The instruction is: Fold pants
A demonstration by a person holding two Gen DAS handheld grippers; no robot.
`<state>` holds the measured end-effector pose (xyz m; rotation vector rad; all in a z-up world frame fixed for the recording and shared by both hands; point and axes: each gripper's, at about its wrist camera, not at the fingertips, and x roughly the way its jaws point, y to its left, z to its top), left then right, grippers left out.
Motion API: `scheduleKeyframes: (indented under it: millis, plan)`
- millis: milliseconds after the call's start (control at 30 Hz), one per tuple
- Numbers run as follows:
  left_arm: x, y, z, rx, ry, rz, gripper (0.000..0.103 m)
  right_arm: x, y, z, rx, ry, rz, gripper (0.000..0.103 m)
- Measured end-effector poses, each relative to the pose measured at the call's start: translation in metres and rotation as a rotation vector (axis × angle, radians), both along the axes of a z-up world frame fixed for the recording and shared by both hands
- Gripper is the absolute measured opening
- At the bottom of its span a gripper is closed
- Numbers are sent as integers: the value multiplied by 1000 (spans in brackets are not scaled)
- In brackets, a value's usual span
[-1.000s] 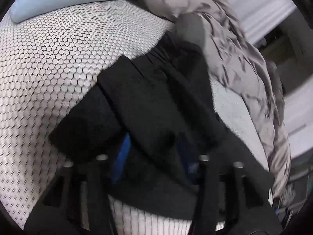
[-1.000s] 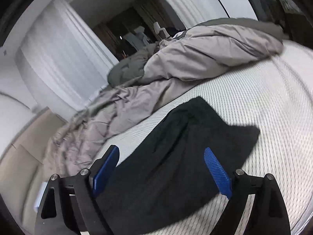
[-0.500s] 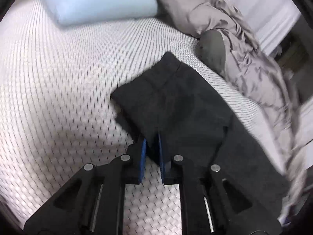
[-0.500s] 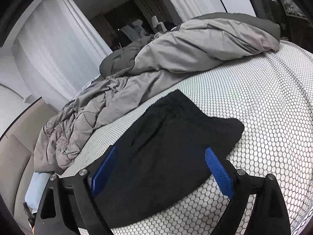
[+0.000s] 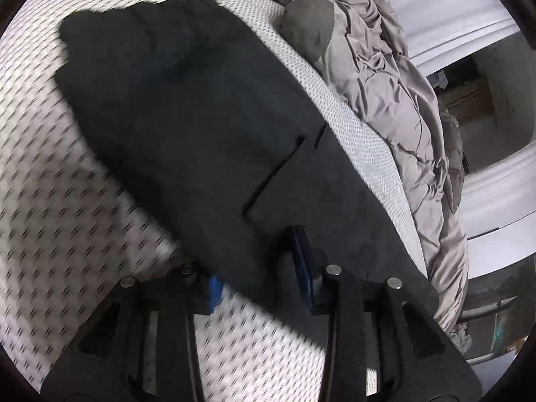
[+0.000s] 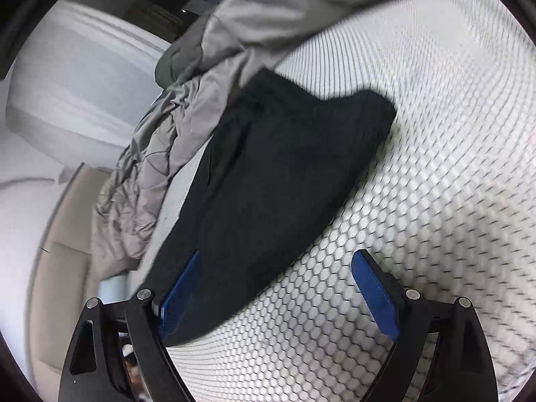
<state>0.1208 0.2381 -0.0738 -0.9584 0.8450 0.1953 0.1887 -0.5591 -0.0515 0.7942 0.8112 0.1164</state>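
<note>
Black pants [image 5: 201, 117] lie flat on the white honeycomb bed cover [image 5: 67, 217], one layer folded over another with a straight fold edge across the middle. My left gripper [image 5: 258, 268] hovers at their near edge with its jaws opening. A flap of the black cloth lies between the blue pads, loose, and it covers most of the left pad. In the right wrist view the pants [image 6: 284, 174] run from the near left up to the far right. My right gripper [image 6: 276, 258] stands wide open above their near end, left pad over cloth, right pad over bare cover.
A crumpled grey duvet [image 5: 385, 83] lies along the far side of the pants, almost touching them, and shows again as the duvet [image 6: 160, 154] at left. Beyond the bed's edge are white curtains [image 5: 485, 201] and a beige floor [image 6: 60, 268].
The left gripper was shut near the pants' edge half a second ago; now its jaws stand apart and it has slid along the pants. The right gripper has sunk closer to the pants' end.
</note>
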Motion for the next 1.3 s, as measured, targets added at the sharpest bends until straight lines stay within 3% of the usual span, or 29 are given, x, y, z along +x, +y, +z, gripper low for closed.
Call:
scheduleKeyframes:
  millis: [133,200,267,367,467,567,700,733,800,867,933,967,1033,1100,1133,1200,1300]
  plan:
    - [16,3,-3,15,-18,54,15,33,-2,-14,27,-44,24,91]
    - [34,10,-2,28,-24,62,10,52,-6,-25,21,-72,-40,82]
    - [36,13,4,60,-40,55,6,62,-6,-32,26,-55,-95,39]
    - [28,10,19,116,-73,15,5,60,0,-28,22,-86,-112,18]
    - [8,6,37,197,-98,-5,5,46,11,-10,-22,-129,-135,13]
    - [-32,10,44,240,-82,-6,5,2,21,-1,-53,-145,-125,13]
    - [-67,12,43,313,-46,-47,8,-62,31,-9,-40,-93,-80,15]
    - [-73,13,40,310,-38,-55,10,-71,33,-14,-80,-60,-62,18]
    - [-79,16,37,310,-14,-59,18,-84,36,-16,-145,-35,-45,29]
    - [-88,20,42,324,-6,-40,31,-94,31,-8,-168,-57,-75,51]
    - [-97,28,50,331,-21,11,41,-107,19,3,-187,-81,-158,59]
    - [-103,30,53,337,-20,26,48,-113,14,6,-200,-94,-202,60]
    - [-107,34,59,368,-4,64,49,-120,3,13,-219,-103,-281,60]
    - [-108,38,64,403,29,89,57,-119,-5,17,-214,-120,-305,60]
    - [-110,40,65,417,38,115,66,-119,-5,19,-219,-122,-305,60]
    - [-113,42,71,454,36,164,68,-116,-1,25,-258,-122,-292,60]
    - [-110,37,77,498,-3,151,74,-95,19,49,-484,-121,-282,61]
